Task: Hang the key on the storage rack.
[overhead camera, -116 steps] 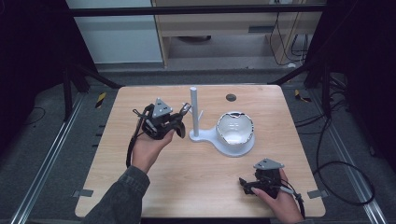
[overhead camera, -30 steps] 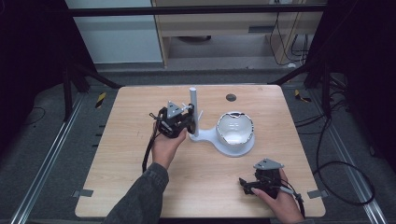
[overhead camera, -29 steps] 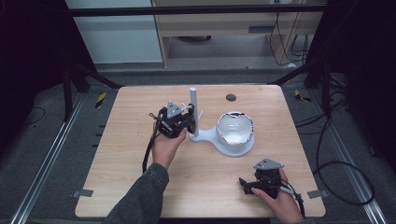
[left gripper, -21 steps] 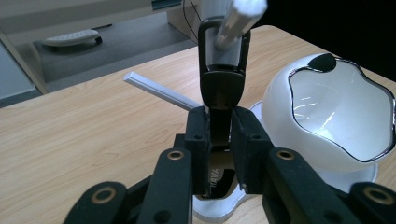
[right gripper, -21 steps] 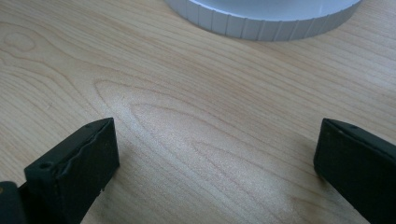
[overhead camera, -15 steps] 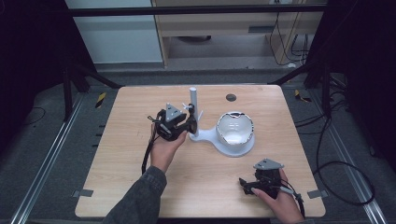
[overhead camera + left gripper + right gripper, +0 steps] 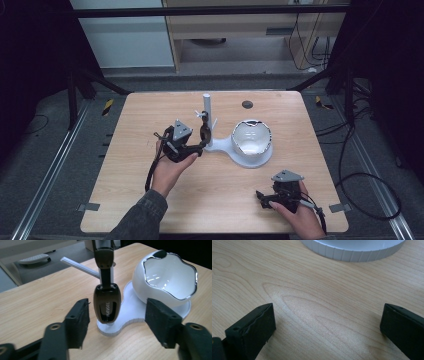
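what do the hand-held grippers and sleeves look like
Both are black: the left hand-held gripper and right hand-held gripper each carry a grey three-cornered top plate, blocky black jaws and a trailing black cable. The left forearm wears a dark grey sleeve.

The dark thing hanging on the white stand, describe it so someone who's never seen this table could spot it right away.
On the wooden table stands a white stand with an upright post and a white bowl. From a peg on that post hangs the dark key fob, between the open left gripper jaws, untouched. It is glossy brown-black and oval with pale lettering, the one dark piece against white.
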`<state>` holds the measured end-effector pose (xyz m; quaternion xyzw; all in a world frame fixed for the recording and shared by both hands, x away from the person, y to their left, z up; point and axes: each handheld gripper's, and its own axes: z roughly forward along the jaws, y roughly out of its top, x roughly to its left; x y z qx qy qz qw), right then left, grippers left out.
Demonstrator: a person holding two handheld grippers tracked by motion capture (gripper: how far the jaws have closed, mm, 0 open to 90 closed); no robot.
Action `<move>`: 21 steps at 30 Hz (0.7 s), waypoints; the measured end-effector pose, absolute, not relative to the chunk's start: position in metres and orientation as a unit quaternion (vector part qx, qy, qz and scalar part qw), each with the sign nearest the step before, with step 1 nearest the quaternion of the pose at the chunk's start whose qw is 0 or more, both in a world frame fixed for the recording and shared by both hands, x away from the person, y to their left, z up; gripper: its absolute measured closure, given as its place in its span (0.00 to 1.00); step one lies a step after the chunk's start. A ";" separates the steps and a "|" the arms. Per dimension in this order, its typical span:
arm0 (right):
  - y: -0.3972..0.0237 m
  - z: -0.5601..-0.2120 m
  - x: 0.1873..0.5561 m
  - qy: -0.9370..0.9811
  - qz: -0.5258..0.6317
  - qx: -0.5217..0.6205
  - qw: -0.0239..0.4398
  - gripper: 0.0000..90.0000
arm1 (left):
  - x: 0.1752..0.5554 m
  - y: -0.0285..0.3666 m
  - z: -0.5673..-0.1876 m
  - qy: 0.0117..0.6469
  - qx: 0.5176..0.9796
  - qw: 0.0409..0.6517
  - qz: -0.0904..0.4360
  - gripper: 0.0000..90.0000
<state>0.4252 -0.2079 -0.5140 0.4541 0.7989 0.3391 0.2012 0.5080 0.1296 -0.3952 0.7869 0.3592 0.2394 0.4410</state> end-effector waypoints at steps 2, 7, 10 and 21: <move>-0.208 -0.514 0.425 0.799 0.339 0.454 0.201 0.00 | 0.505 0.130 -0.395 0.356 0.791 0.439 0.236 0.29; -0.208 -0.514 0.425 0.798 0.339 0.455 0.202 0.00 | 0.495 0.134 -0.397 0.349 0.800 0.433 0.227 0.17; -0.208 -0.514 0.425 0.798 0.339 0.455 0.202 0.00 | 0.485 0.139 -0.399 0.346 0.807 0.428 0.214 0.13; -0.208 -0.514 0.425 0.798 0.338 0.456 0.202 0.00 | 0.459 0.151 -0.405 0.330 0.823 0.411 0.214 0.07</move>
